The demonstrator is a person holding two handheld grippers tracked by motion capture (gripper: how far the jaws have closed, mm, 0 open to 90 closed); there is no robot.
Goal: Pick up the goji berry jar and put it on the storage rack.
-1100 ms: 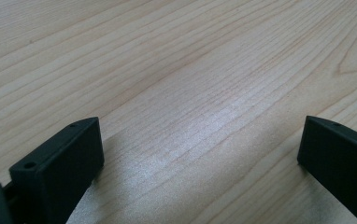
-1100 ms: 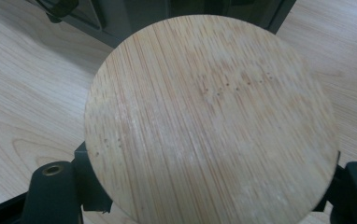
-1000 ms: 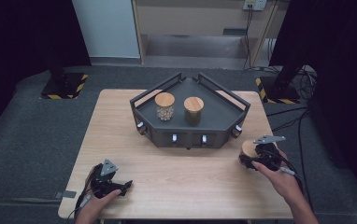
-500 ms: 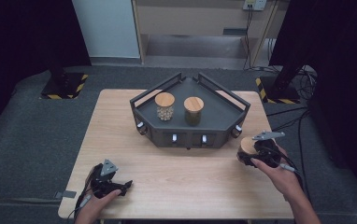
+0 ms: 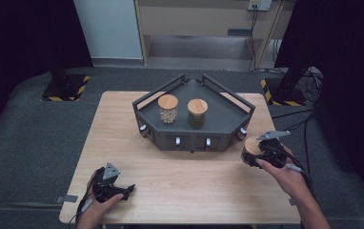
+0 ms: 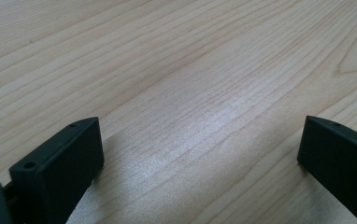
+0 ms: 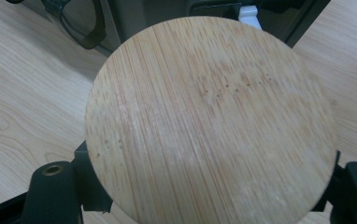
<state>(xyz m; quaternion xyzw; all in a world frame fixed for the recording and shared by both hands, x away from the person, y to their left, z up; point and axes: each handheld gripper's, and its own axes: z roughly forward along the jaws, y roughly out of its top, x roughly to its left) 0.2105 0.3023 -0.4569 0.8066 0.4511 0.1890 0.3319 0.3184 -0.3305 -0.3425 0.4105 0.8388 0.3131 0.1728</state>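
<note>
Gripped in the right gripper (image 5: 255, 153) is a jar with a round wooden lid (image 7: 209, 121); the jaws are closed on it from either side, below the lid, and the person's right hand (image 5: 285, 174) holds the gripper near the right edge of the table (image 5: 123, 138). Seen from the right gripper view, the lid's bamboo grain faces the camera and hides the jar's body, so what the jar contains cannot be told. From above, the held jar (image 5: 252, 149) sits just beside the front right corner of the dark tray (image 5: 227, 112), apart from it by a narrow gap.

Down at the table's near left corner, the left gripper (image 5: 125, 191) lies low over the wood in the person's left hand (image 5: 99, 210). Its jaws stand wide apart with nothing between them, bare tabletop (image 6: 190, 93) showing in the gap.

Beyond both grippers, the tray stands in the middle of the table, an angular black tray with raised walls and small white-tipped knobs along its front face. Two more jars stand upright inside it, side by side and not touching. One, the left jar (image 5: 167, 109), is clear and holds pale, rounded pieces, possibly nuts or beans. Its neighbour, the right jar (image 5: 197, 113), holds something dark green. Both wear wooden lids like the one in the grip.
</note>
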